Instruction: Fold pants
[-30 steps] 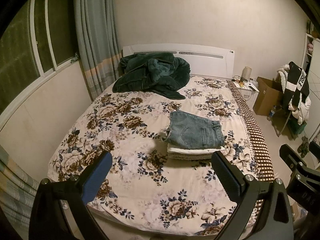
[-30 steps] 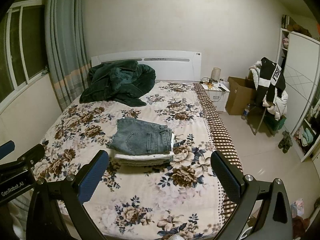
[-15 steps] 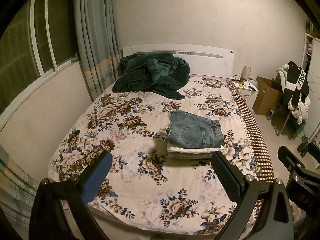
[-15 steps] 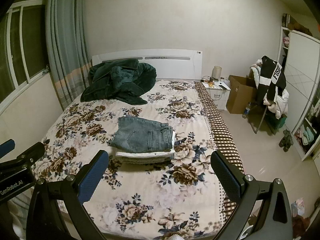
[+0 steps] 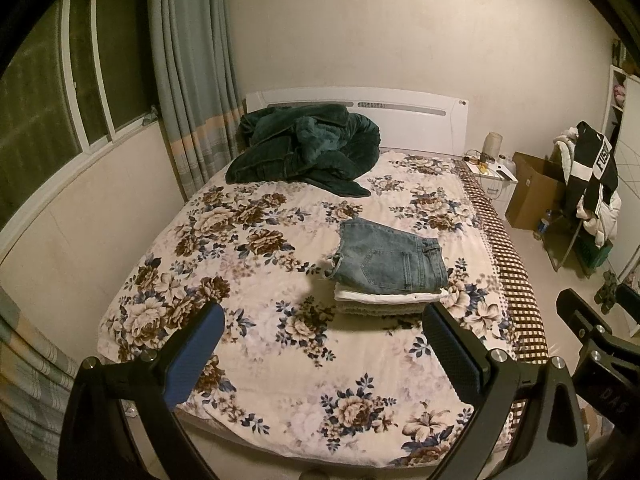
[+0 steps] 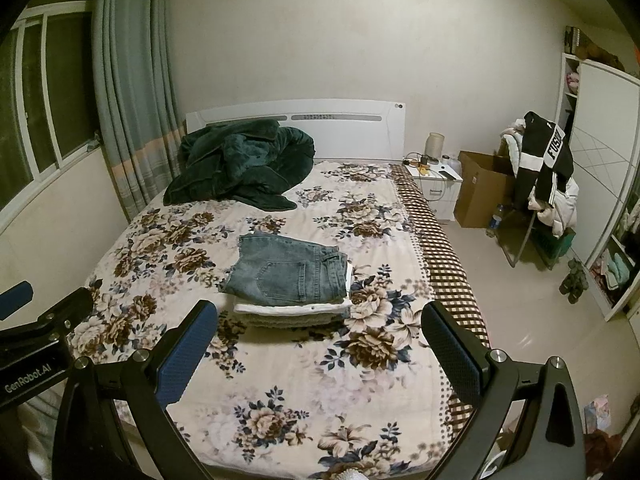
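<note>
With both grippers held back off the foot of the bed, nothing is in either grip.

left wrist view:
- left gripper (image 5: 322, 322): jaws spread wide, nothing between them, hovering above the near part of the bed (image 5: 280, 392).
- fingers (image 5: 194, 354): blue pad on the left one, dark pad on the right one.
- jeans (image 5: 390, 258): folded flat, back pocket up, top of a small stack right of the bed's centre.
- white garment (image 5: 384, 297): folded, directly under the jeans, edge showing at the near side.
- grey-green garment (image 5: 380, 309): bottom of the stack, touching the floral cover.
- green blanket (image 5: 304, 148): crumpled heap at the head end, against the headboard (image 5: 416, 110).
- right gripper (image 5: 592, 322): only part visible at the right edge, off the side of the bed.

right wrist view:
- right gripper (image 6: 320, 322): jaws wide apart, empty, above the near end of the bed (image 6: 304, 392).
- jeans (image 6: 286, 270): same stack, lying ahead of the left finger, well clear of both fingers.
- white garment (image 6: 292, 309): under the jeans, slightly proud at the near edge.
- left gripper (image 6: 44, 308): partly in frame at the left edge, "GenRobot.AI" printed on its body.
- green blanket (image 6: 244, 164): at the head end, well apart from the stack.
- nightstand (image 6: 438, 184): right of the headboard, cardboard box (image 6: 482, 192) just beside it.
</note>
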Available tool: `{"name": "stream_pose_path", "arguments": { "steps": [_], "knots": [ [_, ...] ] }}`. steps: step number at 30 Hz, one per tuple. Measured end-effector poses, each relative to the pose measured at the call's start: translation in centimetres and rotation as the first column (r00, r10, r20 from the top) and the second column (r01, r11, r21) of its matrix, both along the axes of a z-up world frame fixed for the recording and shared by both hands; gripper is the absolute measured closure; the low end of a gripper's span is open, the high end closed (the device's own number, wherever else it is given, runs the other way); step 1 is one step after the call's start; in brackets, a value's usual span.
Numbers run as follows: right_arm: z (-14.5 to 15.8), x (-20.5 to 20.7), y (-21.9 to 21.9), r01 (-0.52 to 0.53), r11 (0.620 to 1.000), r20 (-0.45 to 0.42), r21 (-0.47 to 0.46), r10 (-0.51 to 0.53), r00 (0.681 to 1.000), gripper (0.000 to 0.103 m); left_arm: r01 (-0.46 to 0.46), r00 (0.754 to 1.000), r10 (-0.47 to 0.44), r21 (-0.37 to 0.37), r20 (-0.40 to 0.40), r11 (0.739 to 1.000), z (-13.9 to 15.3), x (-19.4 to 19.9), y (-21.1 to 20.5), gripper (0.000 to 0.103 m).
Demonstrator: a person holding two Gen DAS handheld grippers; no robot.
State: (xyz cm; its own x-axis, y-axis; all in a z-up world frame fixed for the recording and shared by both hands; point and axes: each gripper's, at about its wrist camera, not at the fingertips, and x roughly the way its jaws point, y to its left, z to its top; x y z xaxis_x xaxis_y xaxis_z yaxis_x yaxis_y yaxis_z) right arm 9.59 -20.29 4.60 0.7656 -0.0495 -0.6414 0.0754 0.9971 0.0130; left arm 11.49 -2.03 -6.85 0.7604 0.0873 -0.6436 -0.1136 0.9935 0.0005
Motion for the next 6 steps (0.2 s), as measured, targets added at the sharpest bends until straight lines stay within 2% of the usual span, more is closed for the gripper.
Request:
{"name": "stream_pose_path", "arguments": {
  "steps": [6],
  "knots": [
    [0.0,-0.04,-0.06,0.001,1.0,0.002,0.001,-0.001,1.0,0.0,-0.002,1.0,0.002,0.003,0.01,1.0,0.11,-0.46,0.0,0.002]
  ]
}}
